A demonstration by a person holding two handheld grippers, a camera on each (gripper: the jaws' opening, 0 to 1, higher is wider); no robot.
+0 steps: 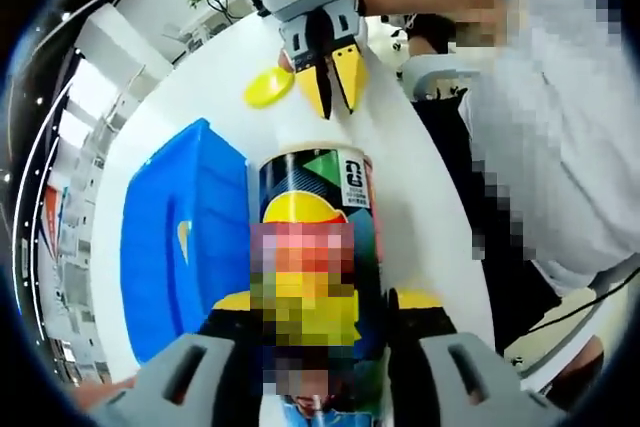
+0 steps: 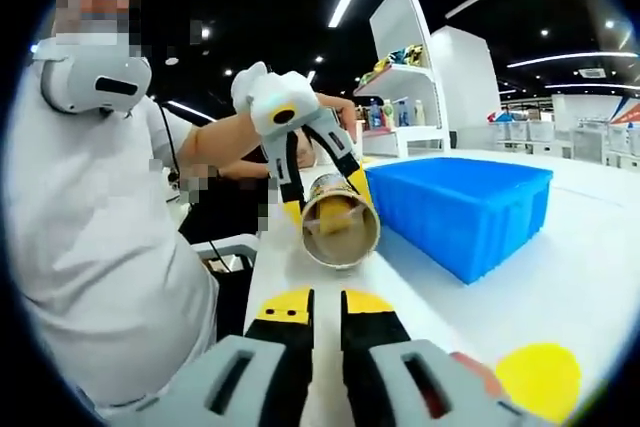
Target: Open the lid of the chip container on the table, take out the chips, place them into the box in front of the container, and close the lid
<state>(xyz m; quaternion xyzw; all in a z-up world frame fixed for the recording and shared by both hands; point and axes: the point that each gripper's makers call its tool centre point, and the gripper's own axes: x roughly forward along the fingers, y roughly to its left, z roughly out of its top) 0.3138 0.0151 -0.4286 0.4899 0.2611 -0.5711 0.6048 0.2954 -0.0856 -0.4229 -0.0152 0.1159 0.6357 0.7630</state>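
Left fingers gripping chip container, right fingers together

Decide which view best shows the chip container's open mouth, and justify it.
The right gripper view: the chip container points its open mouth at the camera. The left gripper view shows only its printed side, held in the left claw.

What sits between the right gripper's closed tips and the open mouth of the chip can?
Nothing: in the right gripper view, bare white table separates the right gripper from the chip can.
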